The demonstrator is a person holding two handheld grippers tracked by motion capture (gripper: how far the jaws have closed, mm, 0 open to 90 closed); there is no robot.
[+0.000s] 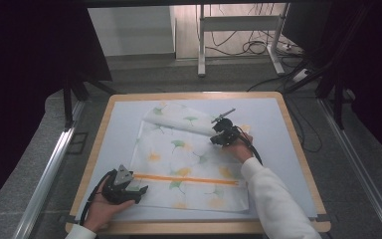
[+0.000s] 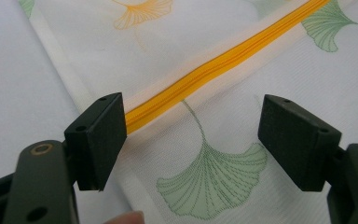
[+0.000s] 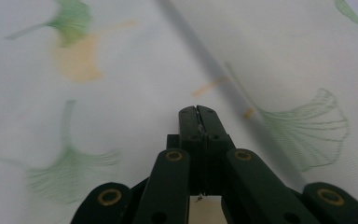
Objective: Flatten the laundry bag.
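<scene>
A printed cloth (image 1: pixel 184 159) with an orange zip (image 1: pixel 186 179) lies across the middle of the table (image 1: pixel 298 149), its far part folded over. The left gripper (image 1: pixel 138 190) rests at the cloth's near-left edge, jaws wide apart astride the zip's end, gripping nothing. The right gripper (image 1: pixel 218 140) hangs over the far-right fold, jaws pressed together; whether they pinch any fabric I cannot tell. A good fold needs edges kept square. Bare surface on the right leaves room.
</scene>
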